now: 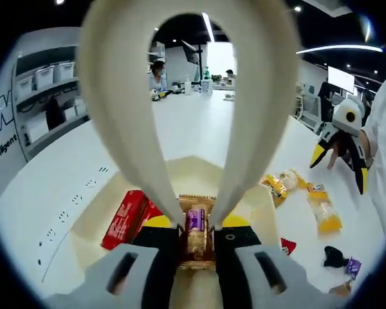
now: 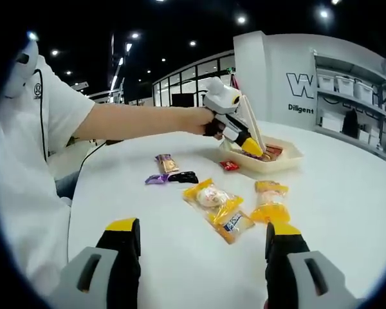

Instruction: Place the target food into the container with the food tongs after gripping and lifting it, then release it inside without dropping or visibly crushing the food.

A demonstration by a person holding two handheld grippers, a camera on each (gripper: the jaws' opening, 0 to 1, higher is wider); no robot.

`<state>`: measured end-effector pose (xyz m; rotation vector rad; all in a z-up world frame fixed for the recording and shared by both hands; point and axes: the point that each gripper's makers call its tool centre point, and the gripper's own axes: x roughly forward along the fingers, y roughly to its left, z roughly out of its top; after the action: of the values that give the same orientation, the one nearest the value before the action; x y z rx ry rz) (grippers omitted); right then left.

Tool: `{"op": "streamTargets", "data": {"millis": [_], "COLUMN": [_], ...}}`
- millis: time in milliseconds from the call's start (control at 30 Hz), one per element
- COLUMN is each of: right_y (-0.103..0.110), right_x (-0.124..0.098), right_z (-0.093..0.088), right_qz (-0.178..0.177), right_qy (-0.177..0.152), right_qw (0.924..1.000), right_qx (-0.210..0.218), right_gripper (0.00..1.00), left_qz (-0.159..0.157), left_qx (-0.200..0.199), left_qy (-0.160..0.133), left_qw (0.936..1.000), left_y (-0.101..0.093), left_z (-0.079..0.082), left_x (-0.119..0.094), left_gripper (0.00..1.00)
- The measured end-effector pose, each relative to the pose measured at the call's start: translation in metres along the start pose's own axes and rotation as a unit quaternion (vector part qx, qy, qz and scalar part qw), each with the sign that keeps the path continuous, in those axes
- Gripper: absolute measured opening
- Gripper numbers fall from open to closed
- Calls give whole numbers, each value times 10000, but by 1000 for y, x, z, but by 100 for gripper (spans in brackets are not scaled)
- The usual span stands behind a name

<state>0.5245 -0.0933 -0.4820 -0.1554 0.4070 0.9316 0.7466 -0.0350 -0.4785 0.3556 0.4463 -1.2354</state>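
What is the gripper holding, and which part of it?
The left gripper is shut on the tongs, clamping both arms near their tips. The tips pinch a wafer by its sides, over the tray. The right gripper is open, holding nothing.

"W" above "Diligent" on the grey wall [image 2: 296, 90]; print on the food wrappers too small to read.

Cream plastic food tongs [image 1: 180, 96] pinch a brown, purple-labelled wafer packet [image 1: 195, 235] over a beige shallow tray [image 2: 270, 162] holding a red packet [image 1: 125, 219]; yellow-wrapped snacks [image 2: 219, 206] lie on the white bench [image 2: 347, 199].
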Motion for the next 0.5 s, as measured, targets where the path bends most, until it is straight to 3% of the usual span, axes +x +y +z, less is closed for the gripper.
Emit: {"op": "streamTargets", "data": {"millis": [500], "right_y": [0], "right_x": [-1], "right_z": [2], "right_qz": [8], "right_qy": [4], "right_qw": [10000], "right_qx": [-38], "right_gripper": [78], "left_qz": [-26], "left_qx": [134], "left_qy": [74], "left_qw": [9999], "left_y": [-1], "left_z": [0], "left_x": [-1], "left_gripper": [22]}}
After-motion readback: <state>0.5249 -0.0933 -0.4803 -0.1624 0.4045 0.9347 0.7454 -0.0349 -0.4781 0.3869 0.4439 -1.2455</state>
